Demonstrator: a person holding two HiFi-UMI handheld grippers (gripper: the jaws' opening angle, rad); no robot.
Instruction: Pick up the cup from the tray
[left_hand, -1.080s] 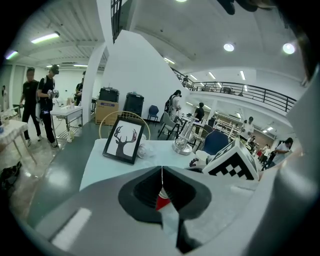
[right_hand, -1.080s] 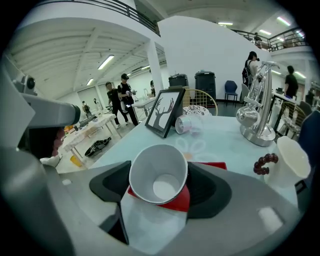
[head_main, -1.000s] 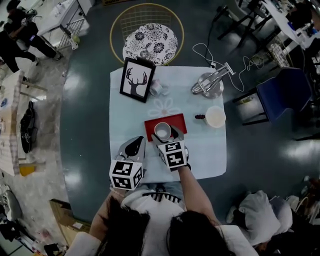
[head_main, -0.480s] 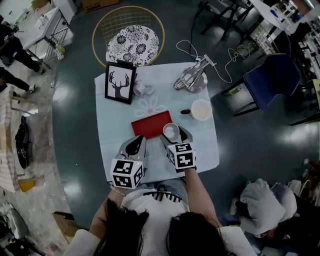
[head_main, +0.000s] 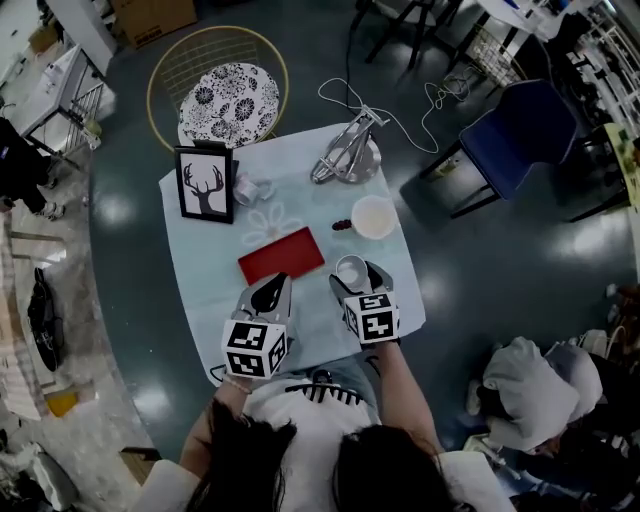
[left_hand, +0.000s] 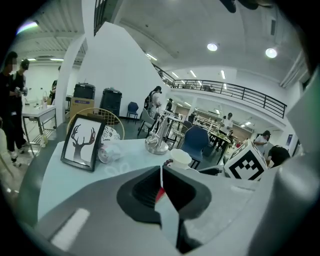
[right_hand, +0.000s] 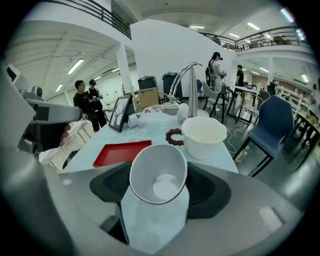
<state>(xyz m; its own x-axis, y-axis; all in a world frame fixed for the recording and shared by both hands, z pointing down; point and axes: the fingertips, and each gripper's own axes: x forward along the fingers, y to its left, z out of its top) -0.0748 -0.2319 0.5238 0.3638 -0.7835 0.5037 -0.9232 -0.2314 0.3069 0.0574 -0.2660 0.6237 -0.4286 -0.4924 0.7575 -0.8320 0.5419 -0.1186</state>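
Observation:
A white cup (head_main: 351, 270) sits between the jaws of my right gripper (head_main: 355, 276), which is shut on it just right of the red tray (head_main: 282, 256). In the right gripper view the cup (right_hand: 159, 172) tilts toward the camera with its empty inside showing, and the bare tray (right_hand: 121, 152) lies behind it to the left. My left gripper (head_main: 266, 290) hovers over the near left part of the table, shut on nothing. Its jaws meet in the left gripper view (left_hand: 161, 175), with a sliver of the red tray (left_hand: 159, 193) showing behind them.
A white bowl (head_main: 374, 216) with a string of dark beads (head_main: 342, 224) stands beyond the cup. Farther back are a metal faucet-like stand (head_main: 345, 155), a deer picture frame (head_main: 205, 184) and a small cup on its side (head_main: 245, 188). A wicker chair (head_main: 228, 98) stands behind the table (head_main: 205, 280).
The right gripper has carried the cup from above the tray to the right, clear of the tray's edge. The left gripper has stayed put. The head view has shifted.

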